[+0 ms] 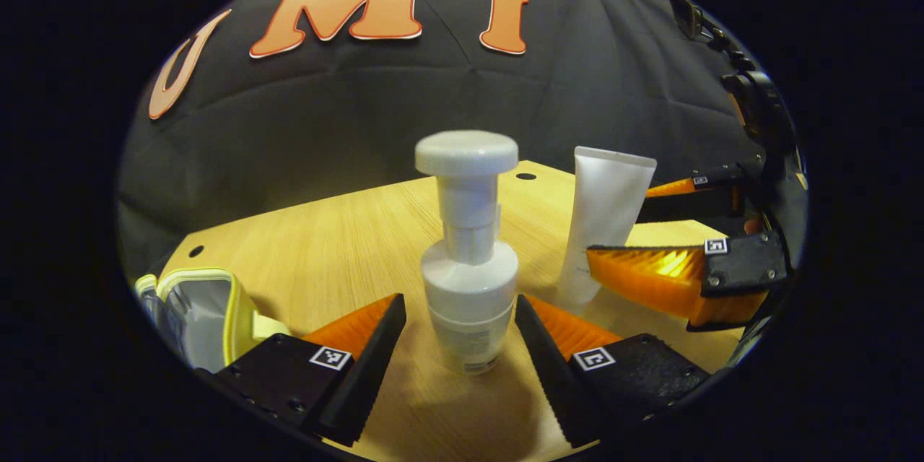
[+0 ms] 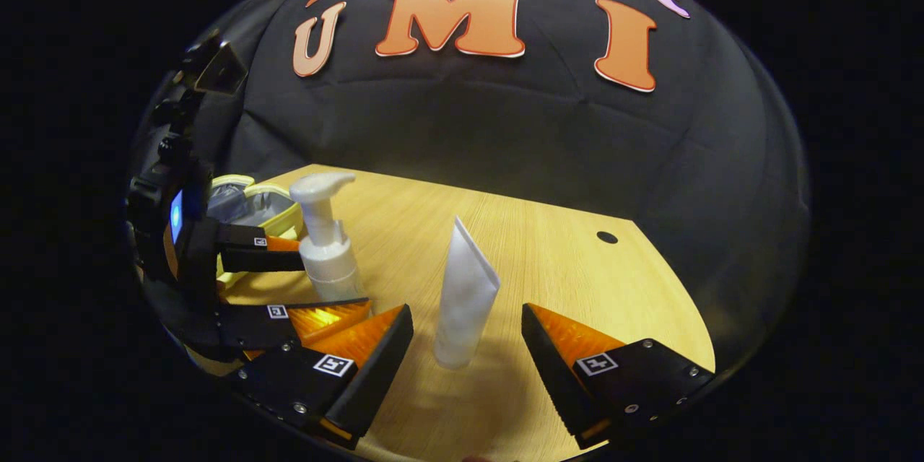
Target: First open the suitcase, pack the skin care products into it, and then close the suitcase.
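Note:
A white pump bottle (image 1: 469, 253) stands upright on the wooden table (image 1: 325, 245), between the fingers of my left gripper (image 1: 458, 303), which is open and flanks it without touching. To its right stands a white tube (image 1: 606, 224) on its cap, with my right gripper (image 1: 617, 222) open around it. In the right gripper view the tube (image 2: 465, 296) sits between the open fingers of my right gripper (image 2: 465, 309). At the left of that view my left gripper (image 2: 336, 281) brackets the pump bottle (image 2: 325, 238). The small yellow-trimmed suitcase (image 1: 202, 317) lies at the table's left, its grey inside (image 2: 249, 206) showing.
The table (image 2: 563, 267) has small round cable holes (image 2: 607, 237) near its far edge (image 1: 525, 176). Black cloth closes the booth behind it. Bare wood stretches to the right of the tube and between the bottle and the suitcase.

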Demonstrator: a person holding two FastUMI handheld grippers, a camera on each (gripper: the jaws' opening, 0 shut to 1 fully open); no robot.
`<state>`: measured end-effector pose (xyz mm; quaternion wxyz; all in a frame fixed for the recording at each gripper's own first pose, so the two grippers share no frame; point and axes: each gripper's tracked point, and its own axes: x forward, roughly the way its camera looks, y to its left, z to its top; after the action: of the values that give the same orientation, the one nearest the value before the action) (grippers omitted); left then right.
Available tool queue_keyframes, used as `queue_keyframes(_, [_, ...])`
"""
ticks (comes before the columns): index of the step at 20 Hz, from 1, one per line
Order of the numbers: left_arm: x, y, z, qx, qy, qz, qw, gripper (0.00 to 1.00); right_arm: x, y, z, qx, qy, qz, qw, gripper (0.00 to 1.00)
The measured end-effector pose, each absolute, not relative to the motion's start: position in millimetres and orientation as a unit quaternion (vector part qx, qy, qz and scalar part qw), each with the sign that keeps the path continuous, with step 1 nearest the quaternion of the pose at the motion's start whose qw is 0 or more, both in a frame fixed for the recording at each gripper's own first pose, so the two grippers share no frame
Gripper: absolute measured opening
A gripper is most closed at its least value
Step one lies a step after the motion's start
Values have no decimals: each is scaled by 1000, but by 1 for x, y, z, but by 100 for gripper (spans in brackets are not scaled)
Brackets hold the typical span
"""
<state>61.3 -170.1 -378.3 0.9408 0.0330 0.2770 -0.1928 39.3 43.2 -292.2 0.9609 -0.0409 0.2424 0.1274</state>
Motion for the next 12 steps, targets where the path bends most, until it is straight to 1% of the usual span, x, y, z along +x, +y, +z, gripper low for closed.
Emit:
queue_keyframes(1, [63, -173, -380, 31, 281, -196, 939, 93, 40, 44, -298, -39, 248, 129, 959, 96])
queue_keyframes(2, [64, -176, -383, 27, 284, -199, 938, 83, 41, 44, -302, -36, 251, 131, 958, 96])
queue_keyframes(4, [68, -176, -393, 27, 291, -197, 936, 72, 42, 44, -311, -32, 258, 135, 956, 96])
queue_keyframes(5, [68, -174, -390, 26, 288, -196, 937, 71, 42, 46, -318, -31, 263, 139, 954, 96])
queue_keyframes(7, [71, -176, -392, 28, 291, -194, 937, 62, 44, 51, -326, -26, 270, 150, 951, 96])
queue_keyframes(8, [70, -173, -392, 23, 298, -186, 936, 61, 46, 53, -328, -25, 270, 154, 950, 96])
queue_keyframes(9, [69, -171, -391, 17, 304, -184, 934, 59, 45, 57, -330, -23, 270, 160, 949, 95])
queue_keyframes(10, [71, -168, -387, 13, 304, -177, 936, 60, 49, 60, -329, -20, 269, 161, 949, 93])
queue_keyframes(11, [71, -164, -380, 11, 302, -171, 938, 60, 53, 62, -332, -16, 269, 166, 949, 82])
queue_keyframes(12, [73, -158, -372, 12, 299, -164, 940, 60, 54, 64, -334, -13, 270, 166, 948, 82])
